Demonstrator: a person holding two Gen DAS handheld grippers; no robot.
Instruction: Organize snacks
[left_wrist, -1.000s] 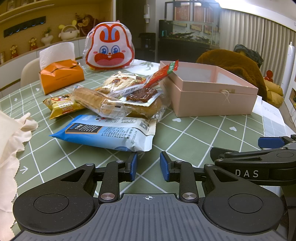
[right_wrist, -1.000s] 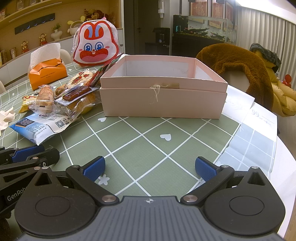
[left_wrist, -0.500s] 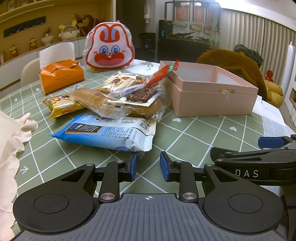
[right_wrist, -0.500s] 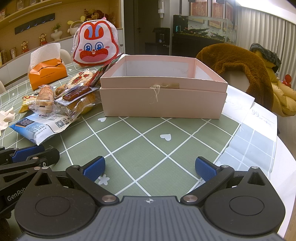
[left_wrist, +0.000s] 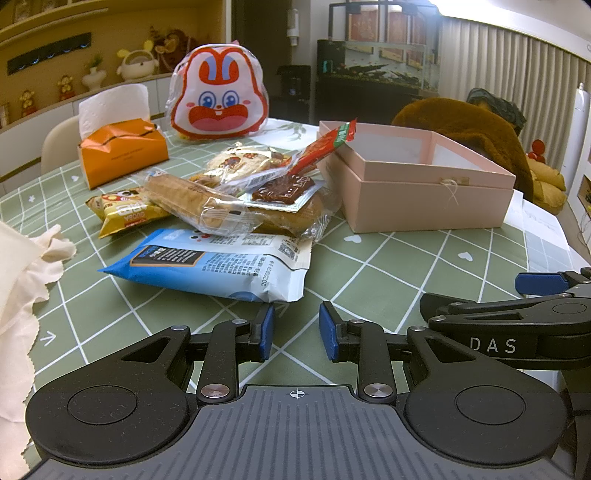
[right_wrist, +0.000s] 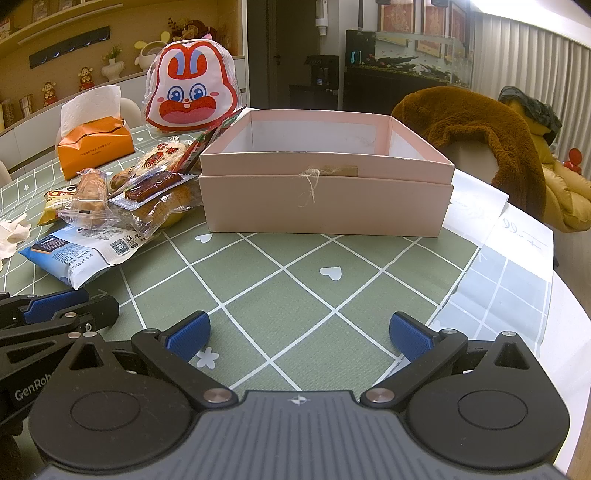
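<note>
A pile of wrapped snacks lies on the green checked tablecloth: a blue-and-white packet (left_wrist: 218, 264) in front, a long bread roll in clear wrap (left_wrist: 197, 206), a dark bar (left_wrist: 284, 190), a yellow packet (left_wrist: 123, 212) and a red stick (left_wrist: 325, 147). An open, empty pink box (left_wrist: 424, 192) stands to their right; it also shows in the right wrist view (right_wrist: 325, 199). My left gripper (left_wrist: 296, 332) is narrowly open and empty, just short of the blue packet. My right gripper (right_wrist: 299, 336) is wide open and empty, in front of the box.
An orange tissue box (left_wrist: 122, 153) and a rabbit-face bag (left_wrist: 219, 96) stand behind the snacks. A cream cloth (left_wrist: 22, 280) lies at the left. White papers (right_wrist: 506, 236) lie at the table's right edge. A brown fur-draped chair (right_wrist: 472, 129) stands behind the box.
</note>
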